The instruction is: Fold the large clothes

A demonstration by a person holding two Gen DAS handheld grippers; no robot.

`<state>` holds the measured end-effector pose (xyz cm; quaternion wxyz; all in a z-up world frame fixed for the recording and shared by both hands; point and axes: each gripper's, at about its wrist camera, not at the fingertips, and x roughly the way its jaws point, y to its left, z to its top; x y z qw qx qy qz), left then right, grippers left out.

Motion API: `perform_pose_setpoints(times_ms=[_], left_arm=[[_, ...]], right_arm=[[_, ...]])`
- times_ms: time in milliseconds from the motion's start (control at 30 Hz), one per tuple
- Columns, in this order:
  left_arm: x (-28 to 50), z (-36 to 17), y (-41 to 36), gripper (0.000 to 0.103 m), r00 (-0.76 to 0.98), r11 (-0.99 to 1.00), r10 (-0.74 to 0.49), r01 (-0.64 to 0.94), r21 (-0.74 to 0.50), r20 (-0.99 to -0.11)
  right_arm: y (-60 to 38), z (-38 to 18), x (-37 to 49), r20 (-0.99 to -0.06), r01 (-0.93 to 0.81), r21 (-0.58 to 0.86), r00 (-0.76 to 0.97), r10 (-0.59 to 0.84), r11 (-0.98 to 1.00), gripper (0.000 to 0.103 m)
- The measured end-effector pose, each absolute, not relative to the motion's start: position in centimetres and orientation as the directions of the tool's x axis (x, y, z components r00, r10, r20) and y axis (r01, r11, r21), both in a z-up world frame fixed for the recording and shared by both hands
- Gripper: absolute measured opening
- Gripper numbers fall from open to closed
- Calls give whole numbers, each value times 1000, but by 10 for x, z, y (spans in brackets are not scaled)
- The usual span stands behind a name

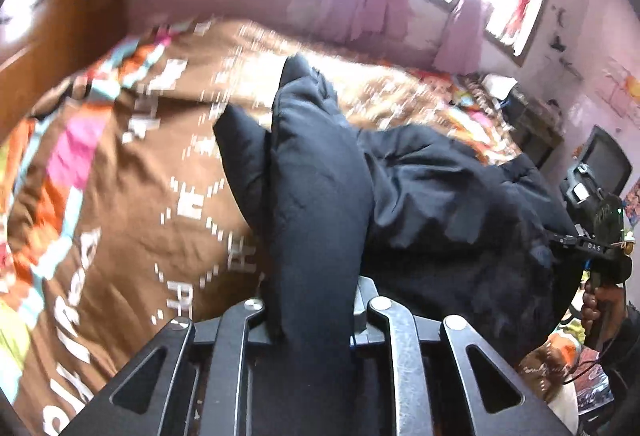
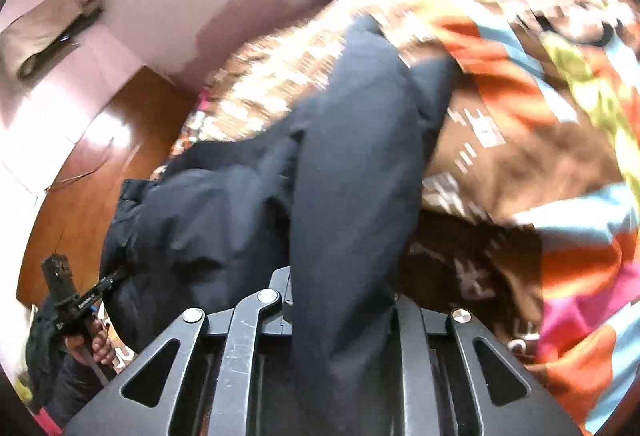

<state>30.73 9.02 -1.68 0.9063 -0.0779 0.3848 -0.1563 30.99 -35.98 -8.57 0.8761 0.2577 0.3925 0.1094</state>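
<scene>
The black padded jacket [image 1: 420,195] lies bunched on the brown patterned bedspread [image 1: 132,203], with one thick fold rising between my tools. My left gripper [image 1: 316,316] is clamped on a fold of it, and my right gripper [image 2: 344,300] pinches another. A wooden headboard [image 1: 60,27] and purple curtains [image 1: 360,3] stand beyond the bed.

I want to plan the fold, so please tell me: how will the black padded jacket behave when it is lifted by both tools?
The black padded jacket looks floppy: it sags between the left tool and right tool. Its puffy quilting suggests lightness and springy folds. The smooth shell may slip.
</scene>
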Motion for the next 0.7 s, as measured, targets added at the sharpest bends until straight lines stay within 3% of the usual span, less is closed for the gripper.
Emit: perform_pose_setpoints(times_ms=[200, 400, 533, 700], left_arm=[[298, 51, 120, 17, 773, 951, -306, 215, -224, -555], [317, 78, 154, 17, 842, 983, -173, 116, -142, -510], [347, 56, 170, 17, 821, 979, -154, 53, -196, -550], [372, -10, 178, 17, 748, 978, -105, -40, -204, -655]], right_arm=[[-325, -19, 322, -518, -133, 528, 732, 442, 839, 16], [-298, 13, 353, -436, -248, 486, 762, 479, 838, 16], [-276, 7, 383, -463, -229, 461, 762, 452, 857, 16], [-266, -36, 427, -626, -116, 394, 693, 358, 912, 17]])
